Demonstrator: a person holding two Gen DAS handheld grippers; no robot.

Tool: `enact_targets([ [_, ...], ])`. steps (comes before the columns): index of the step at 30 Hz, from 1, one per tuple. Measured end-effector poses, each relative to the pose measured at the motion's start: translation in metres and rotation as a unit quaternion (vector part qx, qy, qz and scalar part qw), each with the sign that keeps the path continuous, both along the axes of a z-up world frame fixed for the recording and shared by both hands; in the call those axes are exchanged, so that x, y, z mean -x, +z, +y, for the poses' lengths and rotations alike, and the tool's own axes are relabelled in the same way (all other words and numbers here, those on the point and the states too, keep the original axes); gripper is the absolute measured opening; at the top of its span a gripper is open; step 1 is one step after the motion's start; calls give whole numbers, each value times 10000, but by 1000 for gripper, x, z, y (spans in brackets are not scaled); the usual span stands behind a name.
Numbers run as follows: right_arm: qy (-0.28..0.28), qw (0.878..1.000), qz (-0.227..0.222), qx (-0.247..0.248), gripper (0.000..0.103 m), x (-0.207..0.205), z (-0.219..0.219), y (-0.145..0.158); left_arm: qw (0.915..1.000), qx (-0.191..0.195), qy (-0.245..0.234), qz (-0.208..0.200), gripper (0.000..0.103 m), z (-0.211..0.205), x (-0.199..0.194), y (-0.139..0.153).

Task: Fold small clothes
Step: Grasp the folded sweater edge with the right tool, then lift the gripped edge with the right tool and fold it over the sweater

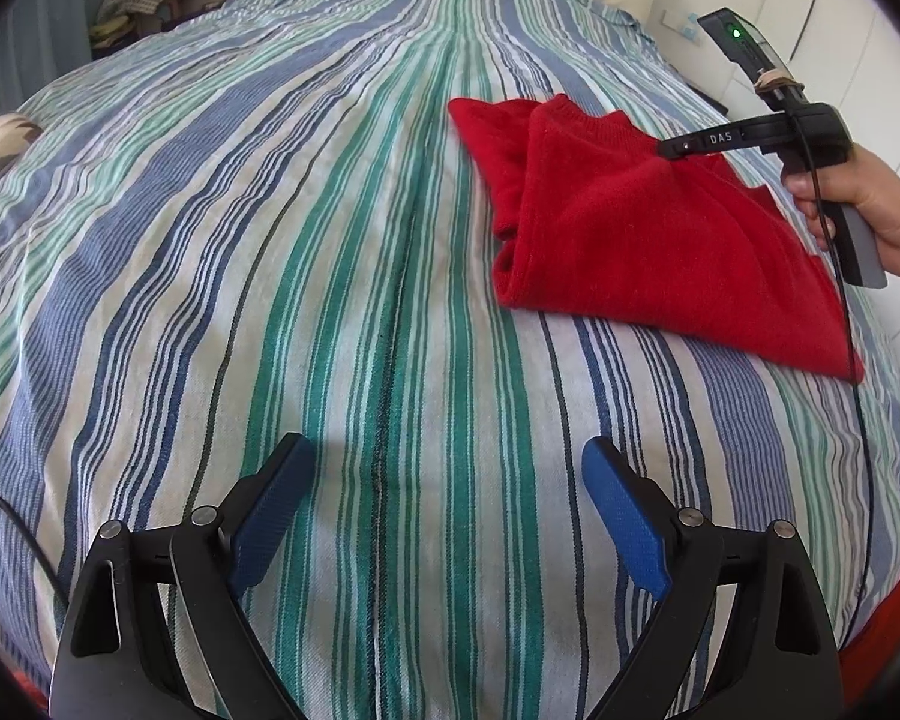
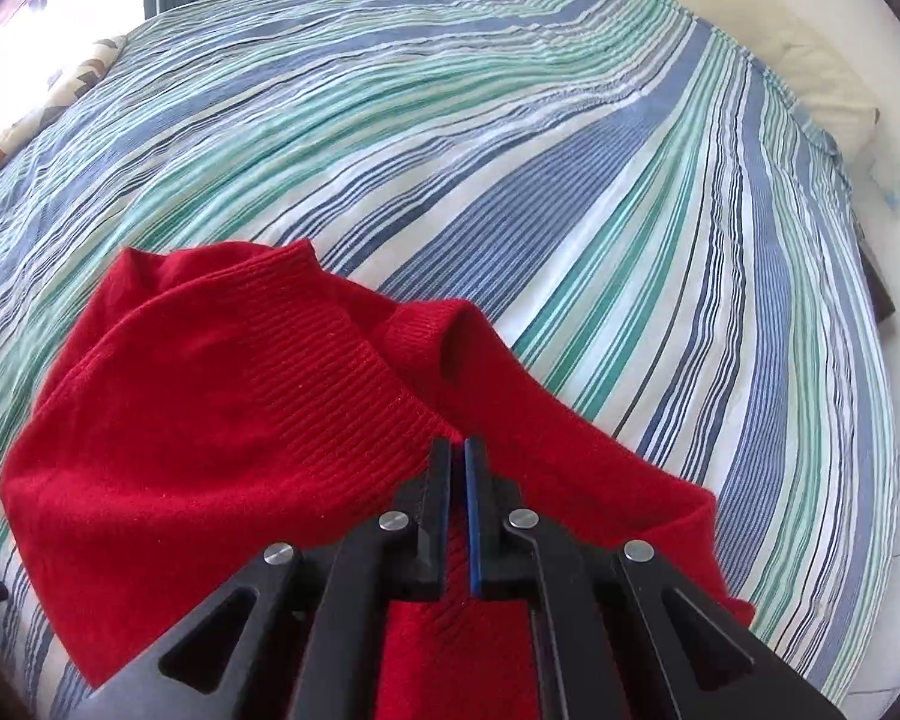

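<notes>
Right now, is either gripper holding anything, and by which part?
The right gripper is shut on the red sweater, pinching its ribbed hem edge. The left gripper is open, holding nothing.

My left gripper (image 1: 447, 468) hangs low over the near edge of the bed, its two blue-padded fingers (image 1: 273, 510) spread wide apart with nothing between them — it points straight up the bed toward the far edge. My right gripper (image 2: 458, 450) sits over by the bed's right edge, fingers (image 2: 441, 498) pinched nearly together with a thin layer of the red sweater (image 2: 210, 396) clamped between the pads. In the left wrist view, my right hand (image 1: 870, 210) wraps the handle — fingers curled around it, gripper angled leftward.
</notes>
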State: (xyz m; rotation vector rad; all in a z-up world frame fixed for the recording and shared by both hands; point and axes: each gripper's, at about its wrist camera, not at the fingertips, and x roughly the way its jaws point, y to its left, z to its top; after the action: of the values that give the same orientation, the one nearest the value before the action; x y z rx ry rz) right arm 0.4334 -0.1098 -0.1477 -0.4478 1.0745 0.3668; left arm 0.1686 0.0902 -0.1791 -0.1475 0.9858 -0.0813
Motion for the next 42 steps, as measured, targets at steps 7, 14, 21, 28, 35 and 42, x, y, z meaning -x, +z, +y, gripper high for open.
enact_targets([
  [7, -848, 9874, -2, -1336, 18, 8, -72, 49, 10000, -10, -24, 8, 92, 1, 1, 0],
  [14, -1504, 9809, 800, -943, 18, 36, -118, -3, 9999, -115, -42, -20, 93, -2, 0, -2],
  [21, -2191, 9684, 108, -1189, 19, 55, -160, 15, 9994, -334, -101, -86, 95, -7, 3, -5],
  [28, -1814, 9657, 827, -1667, 32, 107, -162, 3, 9993, -345, -89, -98, 97, -8, 2, -6],
  [35, -3020, 9341, 124, -1902, 43, 154, -231, 10, 9991, -399, -114, -132, 97, -7, 7, -6],
  [42, -3384, 8657, 624, -3637, 79, 176, -254, -22, 9998, -196, -16, 27, 97, -2, 16, 2],
])
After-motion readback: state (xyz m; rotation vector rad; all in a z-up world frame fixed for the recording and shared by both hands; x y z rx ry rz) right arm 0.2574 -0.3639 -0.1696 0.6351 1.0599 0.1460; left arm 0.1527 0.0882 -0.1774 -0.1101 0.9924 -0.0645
